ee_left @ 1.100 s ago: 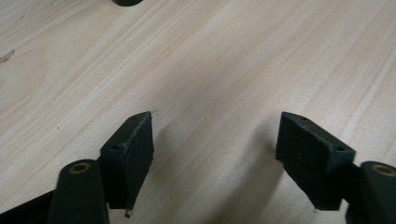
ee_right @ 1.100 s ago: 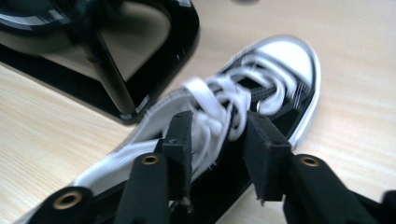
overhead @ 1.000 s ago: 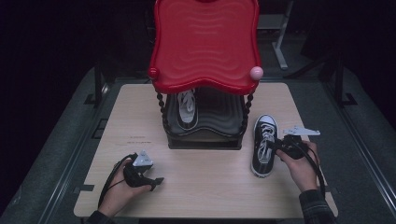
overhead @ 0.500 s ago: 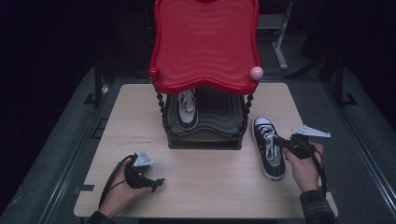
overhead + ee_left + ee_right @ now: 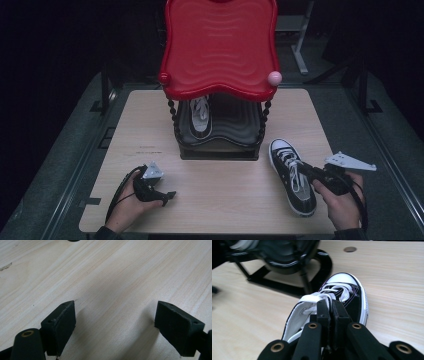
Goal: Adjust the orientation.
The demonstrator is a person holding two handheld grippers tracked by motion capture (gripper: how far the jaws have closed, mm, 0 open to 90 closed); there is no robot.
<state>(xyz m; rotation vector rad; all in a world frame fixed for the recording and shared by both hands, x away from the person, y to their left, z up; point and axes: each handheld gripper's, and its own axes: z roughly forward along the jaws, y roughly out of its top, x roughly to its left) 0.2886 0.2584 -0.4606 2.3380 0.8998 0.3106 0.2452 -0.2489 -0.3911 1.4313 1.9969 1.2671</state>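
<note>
from above: the bench (image 5: 150, 125) is pale wood, and a two-tier rack (image 5: 220, 135) stands at its middle, its red top tray (image 5: 220, 50) hiding most of the black lower tray (image 5: 240, 125). one sneaker (image 5: 200, 117) sits in that lower tray on the left side, toe away from the person. the other black-and-white shoe (image 5: 292, 175) lies flat on the bench just right of the rack's front corner, toe pointing toward the rack. the right tool (image 5: 306, 172) is at the shoe's opening, the hand (image 5: 342, 205) behind it near the bench's front edge. the left tool (image 5: 167, 196) rests low on the bench, well apart from the shoe, front left, with the left hand (image 5: 130, 202) wrapped round it.

now the left gripper view: the left tool (image 5: 115, 322) stands wide, nothing between its jaws, bare bench grain (image 5: 112, 277) beneath. the high view is too small to tell that spread.

right gripper view: here's the detail the overhead can't give. the right tool (image 5: 331, 315) is pinched tight, jaws nearly together, on the shoe (image 5: 352, 297) at the tongue or laces; exactly which i can't tell. white toe cap points at the rack's black base (image 5: 287, 270), close but apart from it. a small round hole (image 5: 350, 249) shows in the bench beyond.
</note>
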